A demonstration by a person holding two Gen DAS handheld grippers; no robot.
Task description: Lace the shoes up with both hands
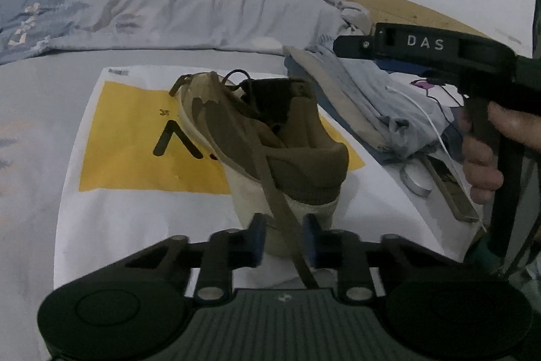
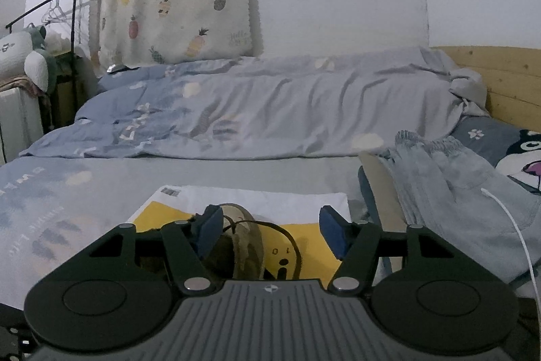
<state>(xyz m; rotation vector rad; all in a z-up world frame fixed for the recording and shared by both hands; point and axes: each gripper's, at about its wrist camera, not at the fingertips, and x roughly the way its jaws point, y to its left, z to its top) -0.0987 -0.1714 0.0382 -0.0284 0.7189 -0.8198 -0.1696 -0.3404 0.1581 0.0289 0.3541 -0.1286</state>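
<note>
A brown shoe with a cream sole stands on a white and yellow bag on the bed, heel toward the left wrist camera. One flat brown lace runs from the shoe down over its heel and passes between the blue pads of my left gripper. The pads stand narrowly apart; the lace lies close to the right pad. My right gripper, held by a hand, hovers to the shoe's upper right. In the right wrist view that gripper is open over the shoe, with a thin dark lace loop below it.
Folded light-blue jeans and a white cable lie right of the bag. A round silver tin sits near the hand. A rumpled blue duvet fills the back of the bed, with a wooden headboard at the right.
</note>
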